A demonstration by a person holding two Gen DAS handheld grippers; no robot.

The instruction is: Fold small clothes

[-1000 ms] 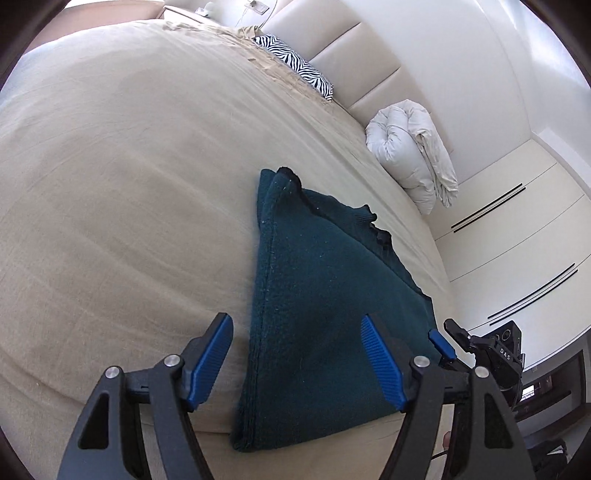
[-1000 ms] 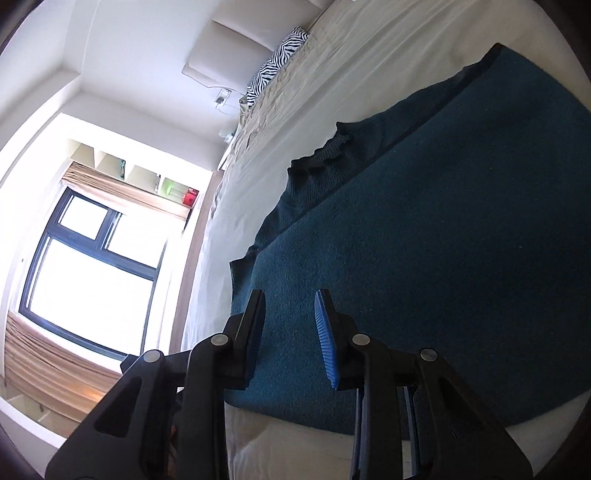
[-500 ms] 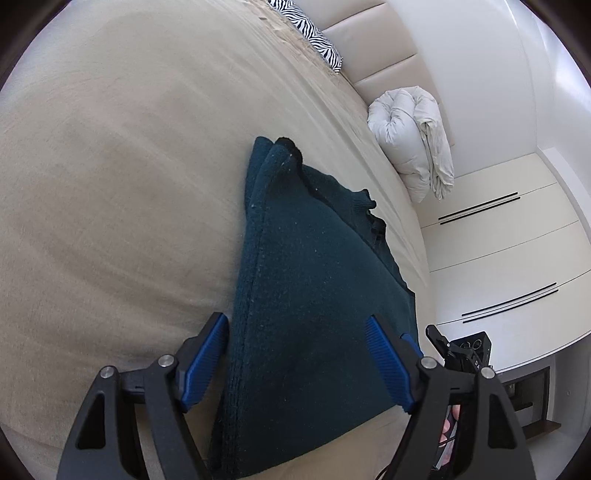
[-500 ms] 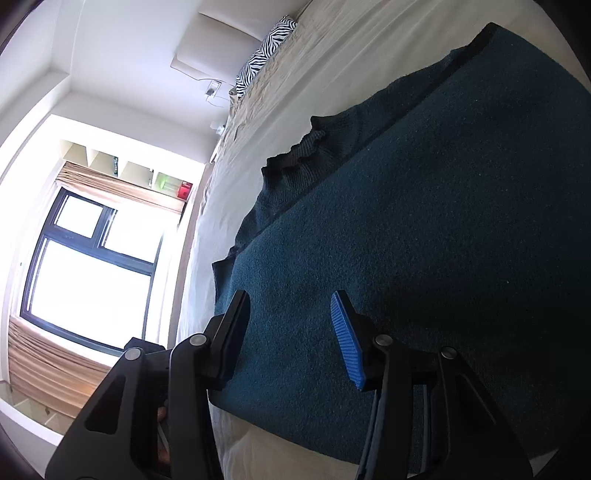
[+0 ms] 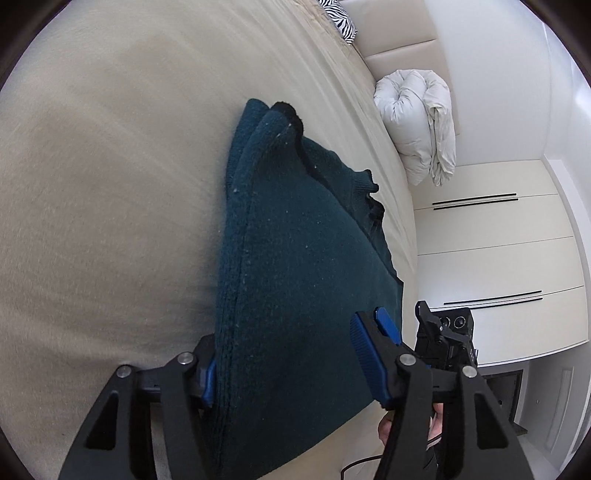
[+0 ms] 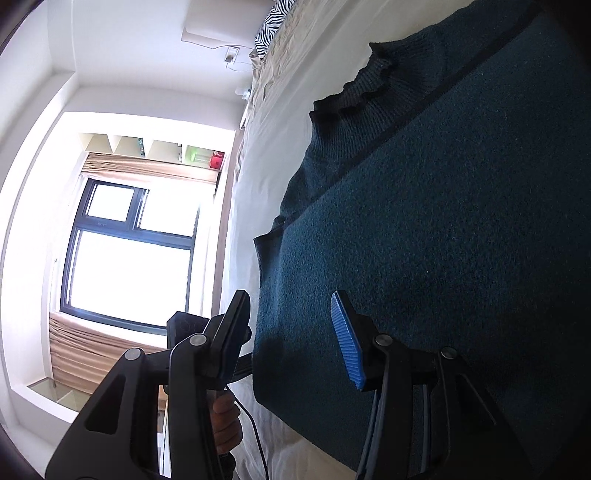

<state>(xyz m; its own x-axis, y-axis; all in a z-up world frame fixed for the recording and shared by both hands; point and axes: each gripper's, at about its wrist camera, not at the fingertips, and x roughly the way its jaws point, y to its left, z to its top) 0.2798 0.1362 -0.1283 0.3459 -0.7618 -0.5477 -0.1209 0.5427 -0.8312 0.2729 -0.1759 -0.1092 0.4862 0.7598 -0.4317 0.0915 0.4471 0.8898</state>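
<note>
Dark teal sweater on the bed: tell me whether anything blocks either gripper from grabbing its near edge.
Nothing visible does. The left gripper already straddles the sweater's near corner, jaws closing; the right gripper straddles the other corner, pads apart.

Beige bed [image 5: 110, 155] w/ zebra pillow [image 5: 341, 18], white duvet [image 5: 417, 125], wardrobe [image 5: 491, 254], window [image 6: 129, 254], maybe charger [image 6: 232, 55].

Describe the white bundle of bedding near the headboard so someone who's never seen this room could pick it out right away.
Start from the big beige bed and follow its far edge toward the padded headboard. There, against the wall above the white drawers, sits the rolled white duvet. It is puffy and plain white, unlike the zebra-striped pillow and the flat dark teal sweater.
</note>
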